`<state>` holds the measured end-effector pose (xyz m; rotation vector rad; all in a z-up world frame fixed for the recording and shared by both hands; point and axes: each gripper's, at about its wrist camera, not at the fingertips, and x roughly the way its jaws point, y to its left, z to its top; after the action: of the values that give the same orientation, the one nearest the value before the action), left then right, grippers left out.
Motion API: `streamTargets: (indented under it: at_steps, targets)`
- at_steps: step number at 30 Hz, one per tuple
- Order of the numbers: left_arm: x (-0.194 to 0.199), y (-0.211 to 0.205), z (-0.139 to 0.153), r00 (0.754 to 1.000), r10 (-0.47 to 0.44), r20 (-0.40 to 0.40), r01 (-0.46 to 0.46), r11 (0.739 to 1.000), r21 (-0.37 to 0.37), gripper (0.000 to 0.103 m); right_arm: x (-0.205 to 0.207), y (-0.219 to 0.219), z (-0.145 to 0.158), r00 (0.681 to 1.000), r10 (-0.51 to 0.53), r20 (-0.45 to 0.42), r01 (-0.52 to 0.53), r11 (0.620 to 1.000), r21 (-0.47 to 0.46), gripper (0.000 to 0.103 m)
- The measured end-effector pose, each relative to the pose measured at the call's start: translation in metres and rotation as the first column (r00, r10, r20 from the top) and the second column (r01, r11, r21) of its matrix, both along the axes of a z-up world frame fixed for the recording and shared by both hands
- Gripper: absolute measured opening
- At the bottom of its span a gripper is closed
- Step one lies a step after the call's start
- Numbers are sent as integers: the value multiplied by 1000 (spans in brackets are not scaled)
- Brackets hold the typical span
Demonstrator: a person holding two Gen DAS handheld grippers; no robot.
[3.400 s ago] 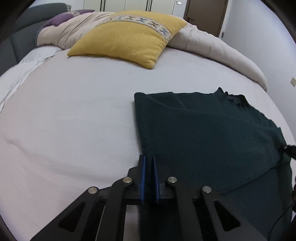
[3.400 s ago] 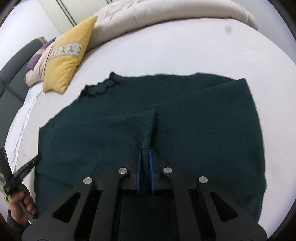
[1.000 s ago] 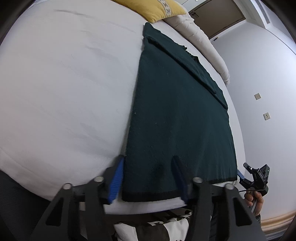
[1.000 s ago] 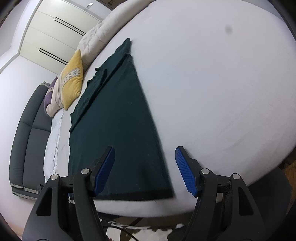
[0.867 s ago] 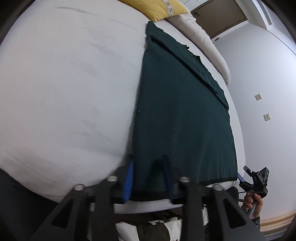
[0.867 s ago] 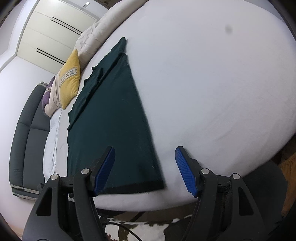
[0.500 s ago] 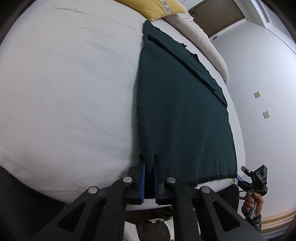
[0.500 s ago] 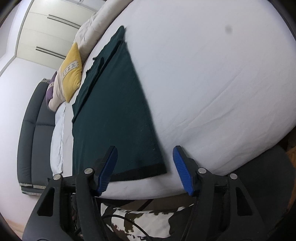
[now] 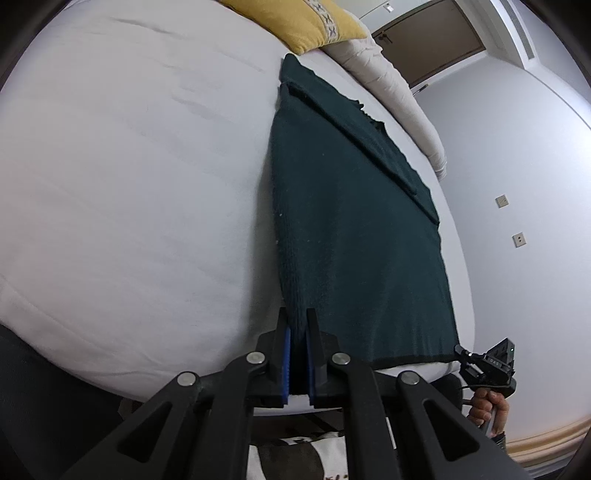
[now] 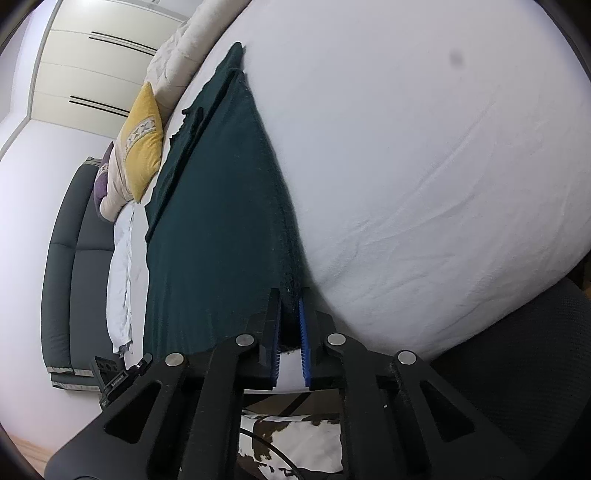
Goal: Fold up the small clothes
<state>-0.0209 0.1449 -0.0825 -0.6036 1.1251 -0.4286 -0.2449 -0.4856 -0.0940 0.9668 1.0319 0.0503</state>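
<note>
Both pairs of fingers are pinched on the hem of the dark green sweater (image 9: 354, 229). The left gripper (image 9: 298, 325) clamps the hem's left corner; the right gripper (image 10: 288, 310), its jaws having just closed, nips the right corner. The sweater lies flat near the white bed's (image 9: 129, 184) near edge, running toward 12 o'clock, neckline far. Bare sheet spreads wide at 9 o'clock of the left gripper and 3 o'clock of the right. A yellow pillow (image 9: 303, 18) sits at 12 o'clock.
</note>
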Motion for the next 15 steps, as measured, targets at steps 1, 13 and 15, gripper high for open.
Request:
streamTargets:
  at_steps: [1, 13, 15]
  targets:
    - [0, 1, 2, 1000, 4, 3, -4, 1000, -14, 7, -1, 0, 2, 1000, -5, 7, 5, 1000, 6, 7]
    - [9, 5, 34, 998, 39, 57, -27, 980, -198, 7, 15, -2, 48, 986, -20, 163, 4, 995, 97, 6]
    - [15, 8, 42, 996, 54, 68, -37, 971, -238, 7, 26, 1, 62, 981, -15, 195, -6, 995, 104, 6]
